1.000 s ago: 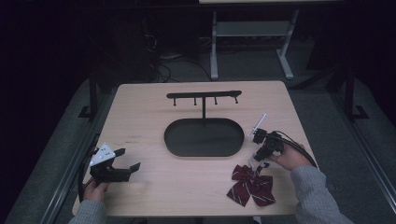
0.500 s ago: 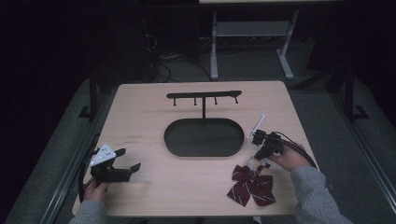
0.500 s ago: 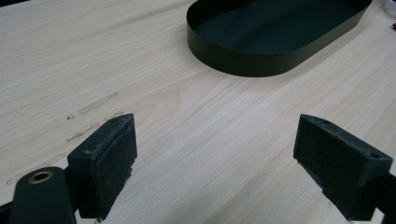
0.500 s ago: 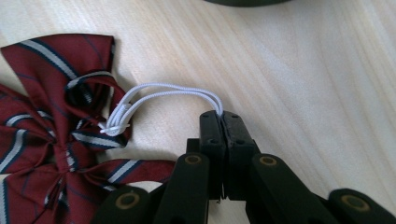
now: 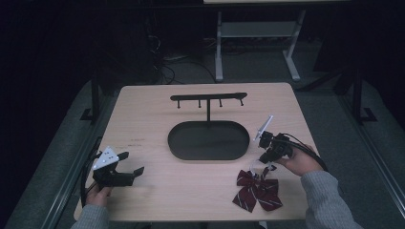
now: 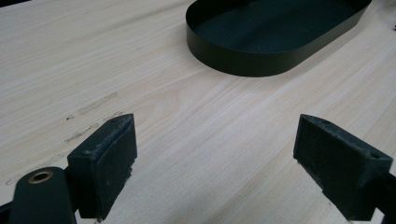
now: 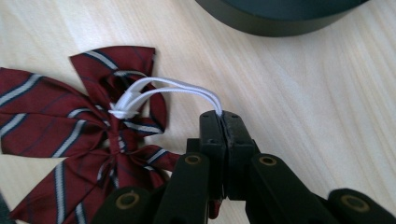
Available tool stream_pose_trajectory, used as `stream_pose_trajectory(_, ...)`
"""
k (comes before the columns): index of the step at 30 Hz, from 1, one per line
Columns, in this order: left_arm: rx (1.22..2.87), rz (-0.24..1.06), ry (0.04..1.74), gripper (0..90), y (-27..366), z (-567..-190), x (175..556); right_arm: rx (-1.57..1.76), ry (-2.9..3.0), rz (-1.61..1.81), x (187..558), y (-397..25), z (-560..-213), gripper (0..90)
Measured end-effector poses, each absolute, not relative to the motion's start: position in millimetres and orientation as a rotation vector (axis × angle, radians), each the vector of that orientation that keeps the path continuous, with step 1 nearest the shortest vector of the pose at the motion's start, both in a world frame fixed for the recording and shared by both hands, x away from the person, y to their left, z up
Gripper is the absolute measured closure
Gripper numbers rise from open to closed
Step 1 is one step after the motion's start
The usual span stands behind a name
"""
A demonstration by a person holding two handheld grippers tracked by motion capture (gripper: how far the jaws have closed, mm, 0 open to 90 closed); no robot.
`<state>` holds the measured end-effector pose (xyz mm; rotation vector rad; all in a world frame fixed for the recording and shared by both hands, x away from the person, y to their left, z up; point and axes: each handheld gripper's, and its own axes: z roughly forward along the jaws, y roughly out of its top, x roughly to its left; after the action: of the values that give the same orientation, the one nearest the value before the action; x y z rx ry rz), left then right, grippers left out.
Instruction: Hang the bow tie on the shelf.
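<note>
Bow tie [image 7: 88, 135], dark red with pale stripes, lies flat on the table [image 5: 157, 114] at the near right, just in front of the oval tray [image 5: 208, 140] and apart from it. A white elastic loop [image 7: 173, 89] runs from its knot. Right gripper [image 7: 223, 116] has its jaws closed on the far end of that loop; the cord arcs from the jaw tips back to the knot, not yet taut, and the fabric rests on the wood. Left gripper [image 6: 215, 154] sits low over bare table at the near left, jaws spread wide with nothing between them, well apart from the bow. Handling, judged: fabric is light, soft and floppy, so it should hang and swing once lifted; it will not hold shape under a pinch. The elastic is thin, stretchy and probably slick, so it may creep out of flat pads or snap back if pulled hard. The loop is the sensible hold, since it is what would go over a peg of the rack [image 5: 208, 98]; the knot is the firmer second choice, the wings the worst. Count: one bow tie, one elastic loop (doubled strand), one tray, one rack with four pegs as far as the high view lets me count, two grippers, one table
</note>
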<state>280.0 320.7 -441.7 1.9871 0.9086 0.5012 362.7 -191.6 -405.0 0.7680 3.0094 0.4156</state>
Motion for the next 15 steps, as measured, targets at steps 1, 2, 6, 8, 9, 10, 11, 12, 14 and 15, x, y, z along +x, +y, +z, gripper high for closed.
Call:
stream_pose_trajectory(1, 1.986, 0.501, 0.912, 12.9, 321, -442, 280, 0.747, 3.010, 0.432, 360, -190, -400, 88.1)
stream_pose_trajectory(2, 1.986, 0.501, 0.912, 12.9, 321, -442, 280, 0.747, 3.010, 0.432, 360, -190, -400, 88.1)
stream_pose_trajectory(6, 1.984, 0.501, 0.909, 12.9, 320, -442, 280, 0.714, 3.006, 0.465, 356, -187, -390, 88.1)
stream_pose_trajectory(8, 1.984, 0.501, 0.909, 12.9, 320, -442, 280, 0.707, 3.004, 0.467, 356, -186, -388, 88.1)
stream_pose_trajectory(9, 1.982, 0.500, 0.911, 12.9, 320, -442, 280, 0.704, 3.005, 0.469, 355, -185, -386, 88.1)
stream_pose_trajectory(10, 1.984, 0.500, 0.910, 12.9, 320, -442, 280, 0.695, 3.007, 0.476, 354, -184, -384, 88.1)
stream_pose_trajectory(11, 1.982, 0.500, 0.910, 12.9, 319, -442, 280, 0.685, 3.006, 0.479, 353, -182, -381, 88.1)
stream_pose_trajectory(12, 1.982, 0.500, 0.910, 12.9, 319, -442, 280, 0.685, 3.006, 0.479, 353, -182, -381, 88.1)
stream_pose_trajectory(14, 1.980, 0.500, 0.911, 12.9, 319, -442, 280, 0.664, 3.002, 0.491, 352, -180, -376, 88.1)
stream_pose_trajectory(15, 1.980, 0.500, 0.911, 12.9, 319, -442, 280, 0.659, 3.005, 0.499, 351, -179, -375, 88.2)
